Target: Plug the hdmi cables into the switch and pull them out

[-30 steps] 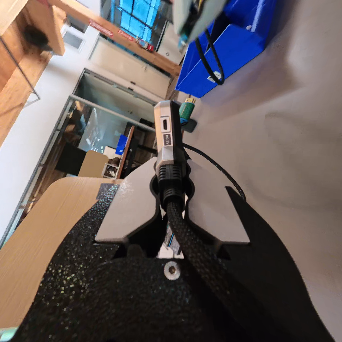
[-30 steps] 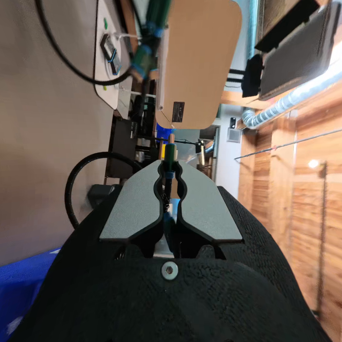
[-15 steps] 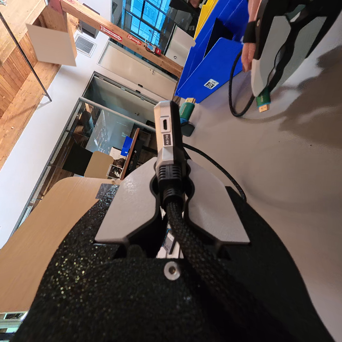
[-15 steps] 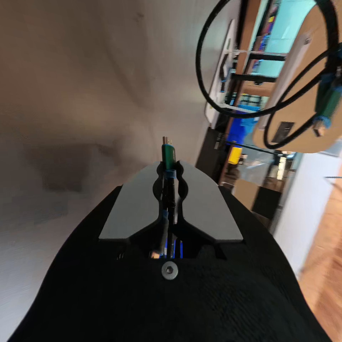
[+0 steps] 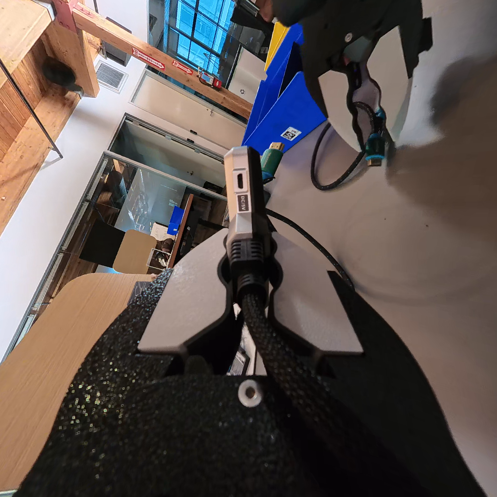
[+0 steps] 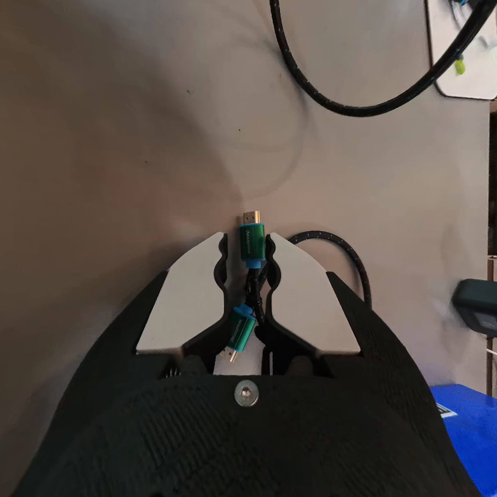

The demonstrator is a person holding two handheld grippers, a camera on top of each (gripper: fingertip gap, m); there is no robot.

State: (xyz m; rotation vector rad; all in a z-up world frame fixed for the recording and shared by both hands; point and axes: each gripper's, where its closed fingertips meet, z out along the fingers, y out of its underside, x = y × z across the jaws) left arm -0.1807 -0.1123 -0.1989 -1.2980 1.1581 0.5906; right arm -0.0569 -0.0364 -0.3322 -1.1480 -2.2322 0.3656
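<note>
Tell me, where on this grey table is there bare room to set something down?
The grey table is bare left of and beyond the green plug between the right gripper's fingers. It is crowded to the right: a black cable loops there, with a white board and blue bin beyond.

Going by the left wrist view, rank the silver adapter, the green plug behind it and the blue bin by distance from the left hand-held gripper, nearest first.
1. Silver adapter: gripped between the left hand-held gripper's fingers.
2. Green plug: just behind the adapter, on the table.
3. Blue bin: farther back, upper right.
</note>
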